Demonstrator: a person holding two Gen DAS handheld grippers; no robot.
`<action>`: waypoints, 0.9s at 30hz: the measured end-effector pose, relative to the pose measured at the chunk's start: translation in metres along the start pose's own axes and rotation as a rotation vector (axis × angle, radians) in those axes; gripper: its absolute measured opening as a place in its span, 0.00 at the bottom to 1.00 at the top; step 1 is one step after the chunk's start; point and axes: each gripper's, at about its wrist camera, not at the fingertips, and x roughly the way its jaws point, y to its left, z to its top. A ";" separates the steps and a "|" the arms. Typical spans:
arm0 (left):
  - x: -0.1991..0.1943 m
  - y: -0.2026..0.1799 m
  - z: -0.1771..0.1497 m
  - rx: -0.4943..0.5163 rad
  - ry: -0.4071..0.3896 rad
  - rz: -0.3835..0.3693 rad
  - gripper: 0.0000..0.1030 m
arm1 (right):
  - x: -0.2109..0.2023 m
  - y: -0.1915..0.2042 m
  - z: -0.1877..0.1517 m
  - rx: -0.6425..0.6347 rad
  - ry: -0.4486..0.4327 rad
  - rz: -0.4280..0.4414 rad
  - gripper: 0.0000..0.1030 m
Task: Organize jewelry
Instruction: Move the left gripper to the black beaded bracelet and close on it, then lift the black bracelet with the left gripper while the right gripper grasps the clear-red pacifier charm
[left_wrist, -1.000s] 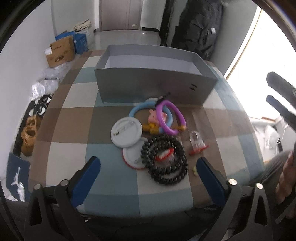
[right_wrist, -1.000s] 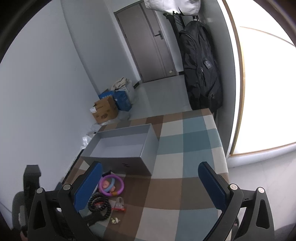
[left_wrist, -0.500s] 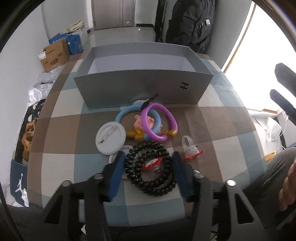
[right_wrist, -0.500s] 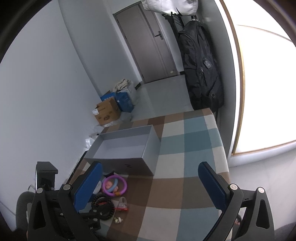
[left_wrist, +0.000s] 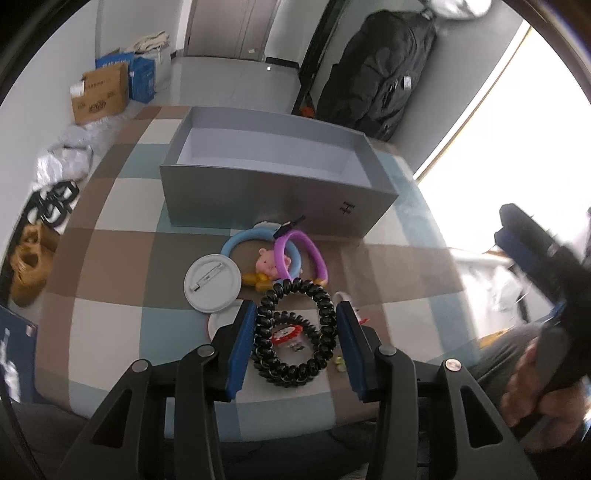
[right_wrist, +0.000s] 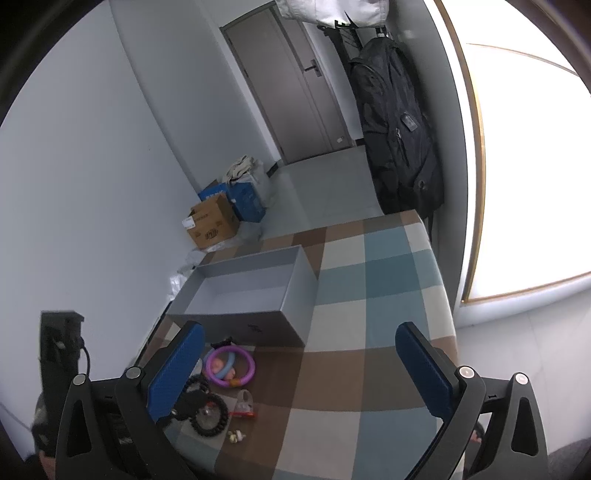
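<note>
A black bead bracelet lies near the front of the checked table, looped around a small red-and-white piece. My left gripper has a blue pad against each side of the bracelet; its jaws are closing, squeezing the loop narrow. Behind it lie a white pin badge, a blue ring, a purple ring and a pink pig charm. The open grey box stands further back. My right gripper hangs open above the table with nothing between its fingers; the bracelet shows at lower left.
A clear ring with a red tag and tiny yellow earrings lie right of the bracelet. A person's hand is at the right edge. A black backpack, cardboard boxes and shoes are off the table.
My left gripper's jaws have come in from wide apart to both sides of the black bracelet, which is now pressed into a narrower loop. The right gripper has stayed where it was.
</note>
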 end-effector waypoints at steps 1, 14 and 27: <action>-0.001 0.001 0.002 -0.017 -0.007 -0.013 0.37 | 0.001 0.001 -0.001 -0.005 0.009 0.002 1.00; -0.033 0.027 0.020 -0.144 -0.128 -0.106 0.37 | 0.038 0.026 -0.032 -0.095 0.247 0.117 0.92; -0.046 0.034 0.017 -0.131 -0.156 -0.115 0.37 | 0.068 0.046 -0.056 -0.164 0.397 0.142 0.50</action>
